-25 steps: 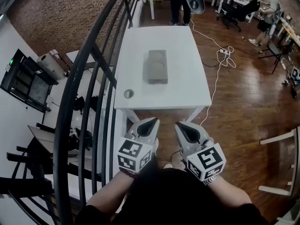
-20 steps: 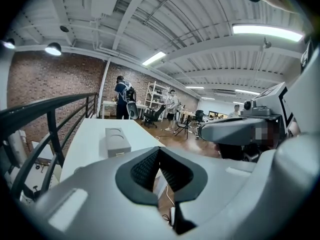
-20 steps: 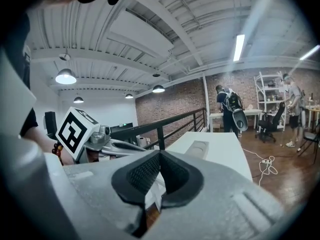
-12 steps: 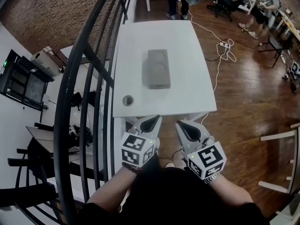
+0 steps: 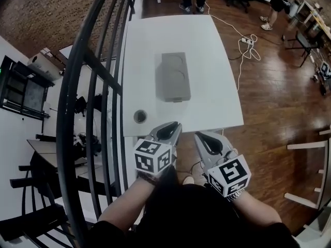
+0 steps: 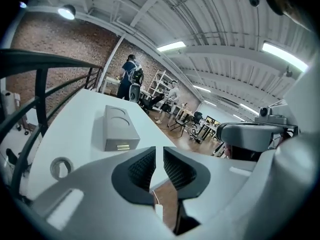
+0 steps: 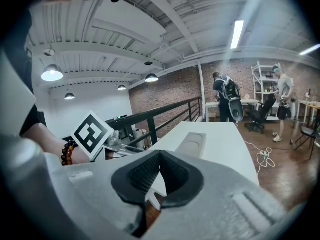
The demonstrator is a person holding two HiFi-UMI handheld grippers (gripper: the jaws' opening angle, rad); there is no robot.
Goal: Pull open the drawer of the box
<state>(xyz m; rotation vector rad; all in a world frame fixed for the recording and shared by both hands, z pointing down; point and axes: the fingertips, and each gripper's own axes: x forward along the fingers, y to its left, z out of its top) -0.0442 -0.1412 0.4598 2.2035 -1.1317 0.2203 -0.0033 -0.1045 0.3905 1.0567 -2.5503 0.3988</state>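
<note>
Grey rigid box [image 5: 172, 76] | on table [image 5: 217, 102], ahead of both grippers, well apart | likely light, may slide | take brass tab [image 6: 122, 146] on near face | left gripper [image 6: 157, 154] jaws just opening, narrow, empty | right gripper [image 7: 159, 160] closed, empty

We see a white table [image 5: 207, 61] with a round grommet [image 5: 140, 117] at its near left corner, a black railing [image 5: 62, 133] at left, and a white cable [image 5: 250, 39] on the wooden floor [image 5: 279, 102] at right.
</note>
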